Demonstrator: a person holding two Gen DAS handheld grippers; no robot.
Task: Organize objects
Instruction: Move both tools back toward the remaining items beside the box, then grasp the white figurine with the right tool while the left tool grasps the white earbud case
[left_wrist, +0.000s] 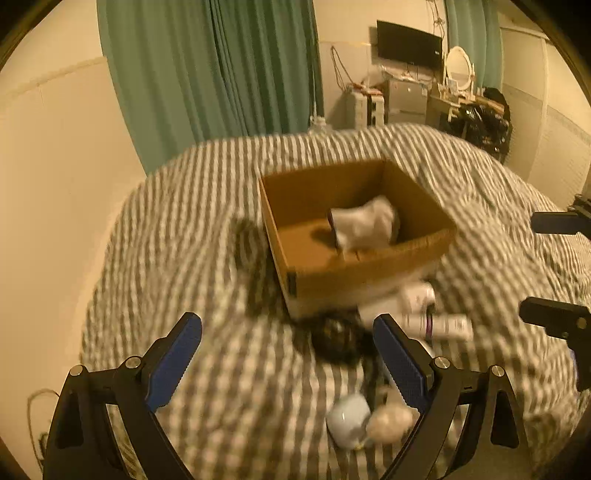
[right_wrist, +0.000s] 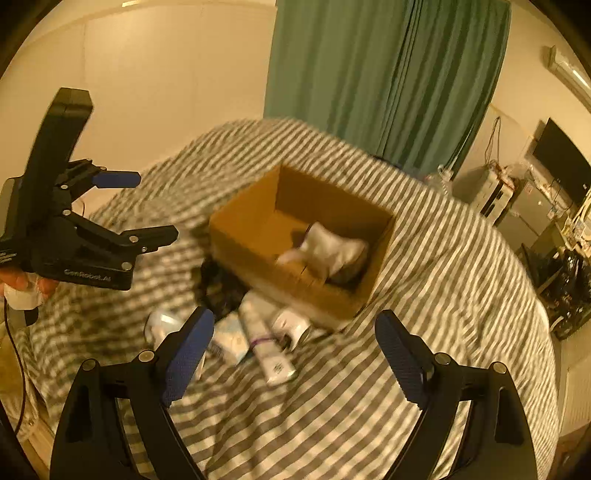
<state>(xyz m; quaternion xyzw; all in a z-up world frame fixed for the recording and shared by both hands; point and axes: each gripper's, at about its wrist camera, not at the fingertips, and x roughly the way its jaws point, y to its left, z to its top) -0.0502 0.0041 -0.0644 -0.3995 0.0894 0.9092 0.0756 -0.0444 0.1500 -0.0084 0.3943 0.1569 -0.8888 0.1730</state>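
An open cardboard box (left_wrist: 369, 284) (right_wrist: 236, 229) sits on a striped bed, with a white pouch (left_wrist: 364, 223) (right_wrist: 330, 251) inside. In front of it lie a dark bundle (left_wrist: 338, 339) (right_wrist: 221, 288), white tubes (left_wrist: 439, 325) (right_wrist: 267, 347), a white packet (right_wrist: 231, 339), a pale blue cup (left_wrist: 347, 419) and a beige ball (left_wrist: 389, 421). My left gripper (left_wrist: 288, 354) is open and empty above the bed; it also shows in the right wrist view (right_wrist: 157, 205). My right gripper (right_wrist: 295, 350) is open and empty; it also shows at the left wrist view's right edge (left_wrist: 528, 266).
The grey-and-white striped bedspread (left_wrist: 184, 258) (right_wrist: 443, 295) covers the whole bed. Green curtains (left_wrist: 221, 74) hang behind. A TV (left_wrist: 408, 44), a mirror and cluttered furniture stand at the far right. Both views are motion-blurred.
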